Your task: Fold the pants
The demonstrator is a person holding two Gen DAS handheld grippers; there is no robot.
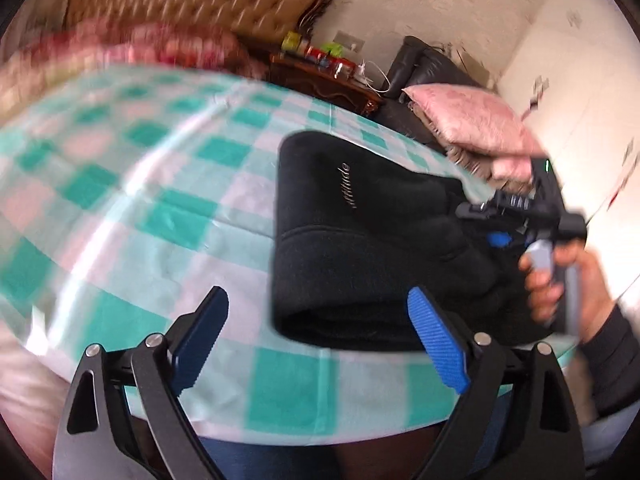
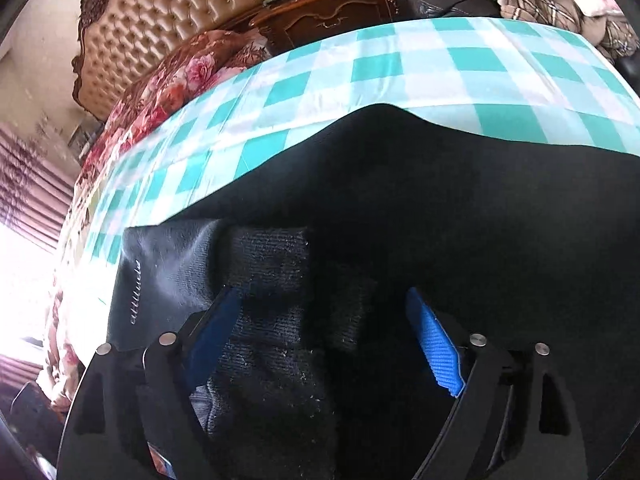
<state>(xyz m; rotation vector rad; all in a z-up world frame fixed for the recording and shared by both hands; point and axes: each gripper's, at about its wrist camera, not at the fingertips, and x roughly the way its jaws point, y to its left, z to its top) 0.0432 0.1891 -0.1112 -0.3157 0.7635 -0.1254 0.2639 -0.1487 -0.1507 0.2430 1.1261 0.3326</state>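
Black pants (image 1: pixel 360 236) with a small gold script logo lie folded in a thick stack on the teal-and-white checked cloth (image 1: pixel 168 184). My left gripper (image 1: pixel 316 312) is open and empty, just in front of the stack's near left corner. The right gripper (image 1: pixel 516 216) shows in the left wrist view, held by a hand at the stack's right side. In the right wrist view the right gripper (image 2: pixel 324 304) is open, its blue pads either side of a ribbed cuff of the pants (image 2: pixel 440 200), very close above the fabric.
A tufted tan headboard (image 2: pixel 160 36) and a floral blanket (image 2: pixel 168 92) lie beyond the cloth. A dark wooden nightstand (image 2: pixel 332 8) carries small jars. A pink cushion (image 1: pixel 472 120) rests on a black chair at the right.
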